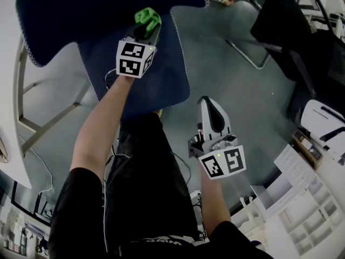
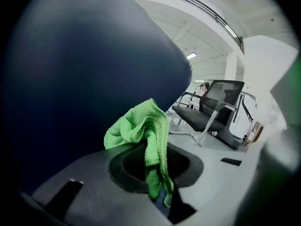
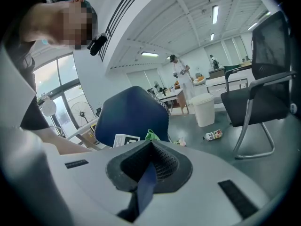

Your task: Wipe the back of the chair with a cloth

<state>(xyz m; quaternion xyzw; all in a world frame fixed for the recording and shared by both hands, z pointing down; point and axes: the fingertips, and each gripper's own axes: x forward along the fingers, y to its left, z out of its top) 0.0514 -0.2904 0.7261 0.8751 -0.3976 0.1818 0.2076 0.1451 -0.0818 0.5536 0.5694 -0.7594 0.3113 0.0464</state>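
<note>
Left gripper (image 1: 145, 32) clenched on the cloth (image 1: 147, 17); green wad sticks out past the jaws, so fabric rather than metal meets the chair back (image 1: 91, 9), far left; contact looks likely, not certain; right gripper (image 1: 209, 109) closed on nothing, held near right, well apart, probably to keep clear of the wipe.
</note>
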